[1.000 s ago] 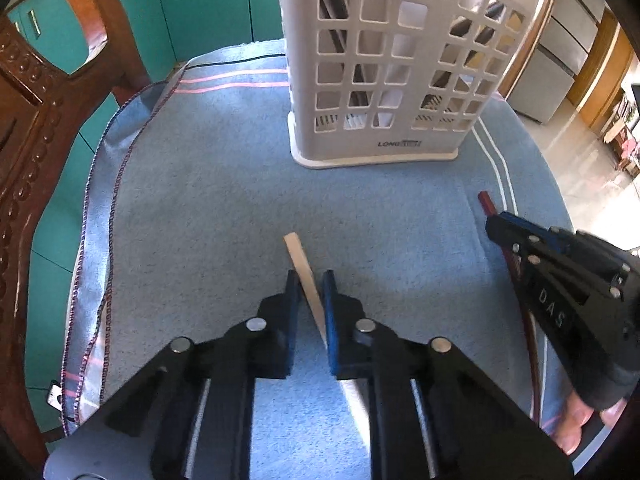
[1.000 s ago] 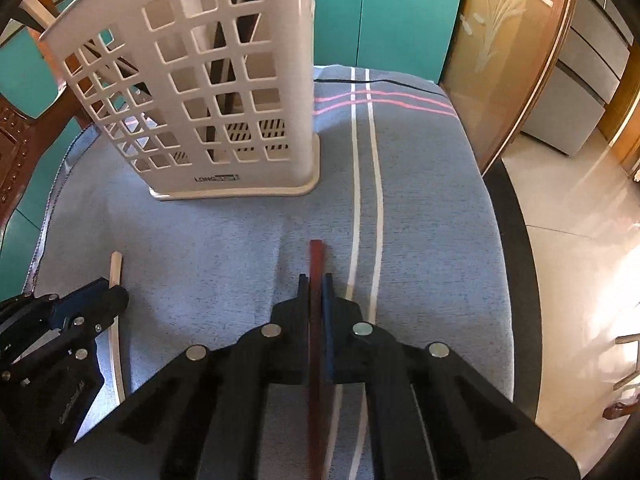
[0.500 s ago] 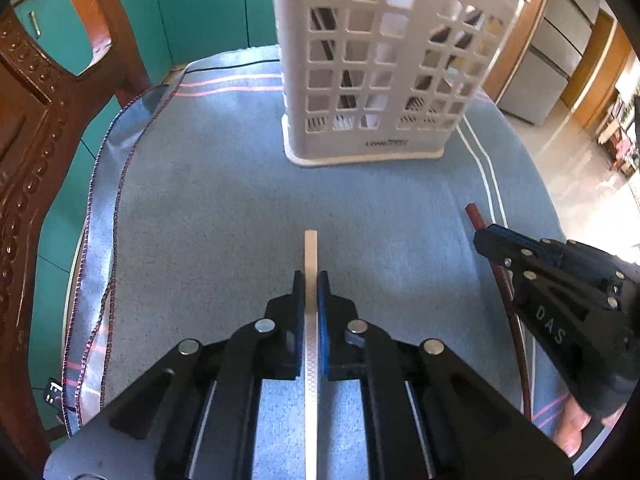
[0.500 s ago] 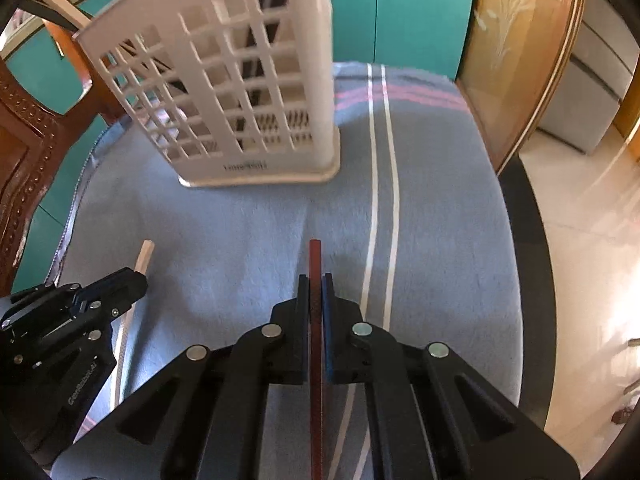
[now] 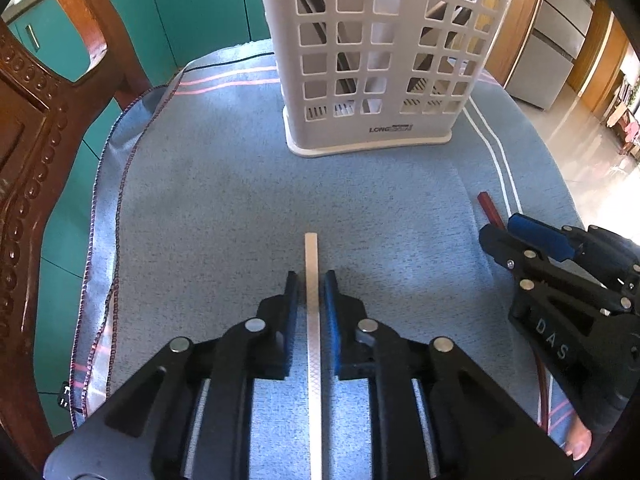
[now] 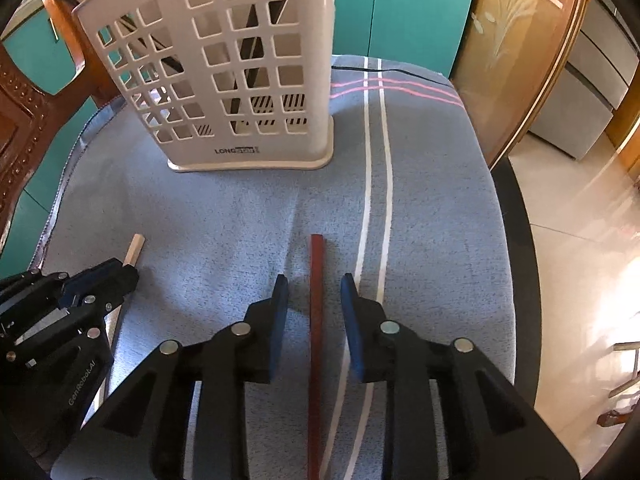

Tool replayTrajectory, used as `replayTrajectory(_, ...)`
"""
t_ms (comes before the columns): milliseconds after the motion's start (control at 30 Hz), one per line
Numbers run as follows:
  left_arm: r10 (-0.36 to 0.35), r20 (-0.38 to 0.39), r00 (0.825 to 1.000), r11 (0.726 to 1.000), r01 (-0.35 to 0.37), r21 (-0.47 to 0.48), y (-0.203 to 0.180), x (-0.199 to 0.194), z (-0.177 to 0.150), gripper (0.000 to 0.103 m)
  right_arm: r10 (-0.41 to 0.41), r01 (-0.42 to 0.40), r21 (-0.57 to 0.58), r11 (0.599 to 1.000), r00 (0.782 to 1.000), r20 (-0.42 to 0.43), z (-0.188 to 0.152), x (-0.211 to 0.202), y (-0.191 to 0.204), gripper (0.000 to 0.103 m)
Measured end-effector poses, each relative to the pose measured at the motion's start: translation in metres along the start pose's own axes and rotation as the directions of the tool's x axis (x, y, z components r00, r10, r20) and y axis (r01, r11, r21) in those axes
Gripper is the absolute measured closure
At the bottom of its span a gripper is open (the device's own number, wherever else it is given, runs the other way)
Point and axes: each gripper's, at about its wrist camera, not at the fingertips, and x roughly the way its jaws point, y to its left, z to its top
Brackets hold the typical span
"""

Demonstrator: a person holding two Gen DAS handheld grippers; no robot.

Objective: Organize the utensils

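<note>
Left gripper [image 5: 311, 280] with jaws slightly parted around a pale chopstick [image 5: 312, 308] lying on the blue-clothed worktop [image 5: 208, 208]. Right gripper [image 6: 314, 284] spread wide astride a dark red chopstick [image 6: 316, 320]. White basket [image 5: 376, 60] upright beyond, dark utensils inside.

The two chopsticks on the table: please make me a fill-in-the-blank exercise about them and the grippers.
1. The left gripper straddles a chopstick of ____ colour.
2. The right gripper straddles a chopstick of dark ____ colour.
3. The fingers of the right gripper stand ____, not touching the chopstick.
4. The white basket stands on a ____ cloth.

Missing words: pale; red; open; blue
</note>
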Motion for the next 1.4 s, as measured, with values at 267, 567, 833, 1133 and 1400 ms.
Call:
replayTrajectory(267, 0.03, 0.006, 1.0, 1.0, -0.03, 0.002, -0.0038, -0.0013, -0.0021, 0.077, -0.016, 0.016, -0.011, 1.0, 1.0, 0.005, 0.0019, 0.0017, 0.0044, 0.074)
replayTrajectory(567, 0.055, 0.015, 0.998, 0.998, -0.055, 0.011, -0.0027, -0.0028, -0.0036, 0.071, -0.022, 0.022, -0.022, 1.0, 1.0, 0.012, 0.0002, 0.0002, 0.005, 0.072)
replayTrajectory(833, 0.065, 0.019, 0.998, 0.998, -0.065, 0.011, 0.0003, -0.0015, -0.0032, 0.061, -0.034, 0.034, -0.018, 0.999, 0.999, 0.024, -0.003, -0.0009, 0.0086, 0.07)
replayTrajectory(1133, 0.063, 0.026, 0.998, 0.998, -0.063, 0.015, 0.0034, 0.0007, -0.0034, 0.057, -0.028, 0.029, -0.006, 1.0, 0.999, 0.041, -0.005, -0.0003, 0.0051, 0.065)
replayTrajectory(1400, 0.07, 0.032, 0.997, 0.997, -0.071, 0.021, 0.0009, 0.0004, -0.004, 0.057, -0.044, 0.044, -0.002, 0.999, 0.998, 0.042, -0.0023, -0.0006, 0.0065, 0.064)
